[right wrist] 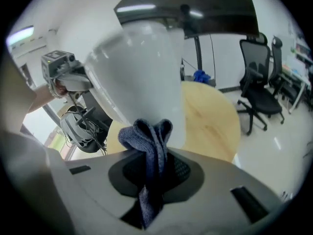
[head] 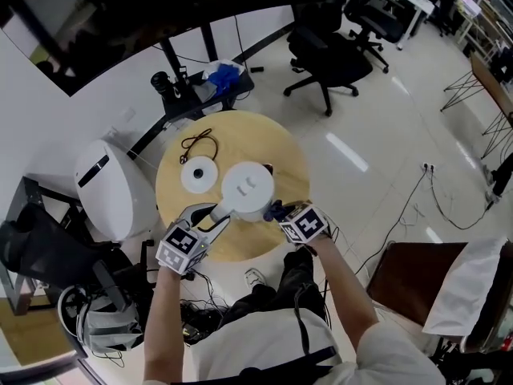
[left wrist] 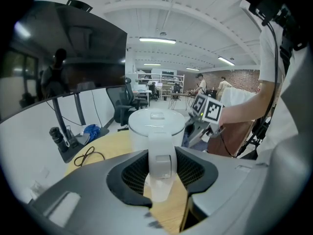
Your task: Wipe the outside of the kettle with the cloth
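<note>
Lower centre of the head view, nearest the person: left tool clamped on the handle of the kettle, one ribbed pad on each side of the white grip. Just right of it in the same view: right tool closed on the cloth, a dark blue knit folded and bunched between the jaws, with a loose tail hanging toward the bottom of the right gripper view. Bunched end of the cloth touching the white side wall of the kettle, low on the body, to the right of the handle in the head view. Kettle upright, lid on, at the near edge of the worktop, a round pale-wood top at mid-frame; standing on it or lifted clear, not to be told. Just left of the kettle and slightly farther: round white base, apart from the kettle. Beyond the base, toward the upper left of the worktop: coiled black cord. Left of the worktop: large white rounded appliance. Past the far rim: dark stand bearing a blue bundle. Upper right of the frame: black office chair on a glossy pale floor.
</note>
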{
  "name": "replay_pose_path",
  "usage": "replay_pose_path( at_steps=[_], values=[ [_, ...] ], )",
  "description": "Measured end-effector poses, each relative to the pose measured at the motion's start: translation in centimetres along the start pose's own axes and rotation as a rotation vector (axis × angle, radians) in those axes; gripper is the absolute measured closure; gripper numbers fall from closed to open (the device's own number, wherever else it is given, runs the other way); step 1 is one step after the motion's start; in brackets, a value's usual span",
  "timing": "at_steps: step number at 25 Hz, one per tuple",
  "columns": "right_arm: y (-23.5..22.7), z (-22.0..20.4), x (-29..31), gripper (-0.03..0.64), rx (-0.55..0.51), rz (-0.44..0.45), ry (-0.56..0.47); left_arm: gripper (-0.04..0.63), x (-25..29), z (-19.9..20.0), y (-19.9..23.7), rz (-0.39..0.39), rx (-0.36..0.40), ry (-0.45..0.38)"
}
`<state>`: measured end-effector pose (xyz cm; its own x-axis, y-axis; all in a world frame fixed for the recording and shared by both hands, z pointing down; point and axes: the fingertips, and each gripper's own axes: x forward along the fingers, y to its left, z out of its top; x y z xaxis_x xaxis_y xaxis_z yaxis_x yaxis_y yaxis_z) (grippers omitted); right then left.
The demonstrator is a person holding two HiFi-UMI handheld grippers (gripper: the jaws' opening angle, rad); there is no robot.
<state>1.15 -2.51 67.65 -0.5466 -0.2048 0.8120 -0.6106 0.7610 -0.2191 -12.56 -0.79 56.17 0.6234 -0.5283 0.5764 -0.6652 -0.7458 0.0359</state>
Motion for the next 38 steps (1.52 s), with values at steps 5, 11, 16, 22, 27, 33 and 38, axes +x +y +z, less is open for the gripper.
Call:
replay_pose_path(
  at_steps=[5,11,16,22,27,33,38],
  values=[
    [1.1,6.6,-8.3,0.552,-0.258,-0.114,-0.131,0.430,-0.1,-0.1,0.0,-0.006,0.000,0.005],
    [1.2,7.3,-9.2,0.552,-0.411,-0.153,-0.073,0.430,0.0,-0.3,-0.2,-0.019,0.004,0.019],
    [-0.4,4.8,-5.6,0.552,-0.337,-0.097,-0.018,0.430,-0.2,-0.3,-0.4,-0.019,0.002,0.029],
    [-4.1,0.5,1.7,0.552,-0.192,-0.052,0.081,0.430,-0.2,-0.3,-0.4,-0.033,-0.001,0.022],
    [-6.2,-1.6,6.0,0.552,-0.187,-0.071,0.133,0.429,-0.2,-0.3,-0.6,-0.038,-0.003,0.025],
    [-6.5,-0.5,5.9,0.552,-0.226,-0.066,0.111,0.428,-0.3,-0.4,-0.3,-0.045,-0.003,0.029],
    [-5.1,4.7,-0.5,0.552,-0.355,-0.117,-0.048,0.430,-0.2,-0.7,-0.2,-0.042,-0.001,0.036]
  ],
)
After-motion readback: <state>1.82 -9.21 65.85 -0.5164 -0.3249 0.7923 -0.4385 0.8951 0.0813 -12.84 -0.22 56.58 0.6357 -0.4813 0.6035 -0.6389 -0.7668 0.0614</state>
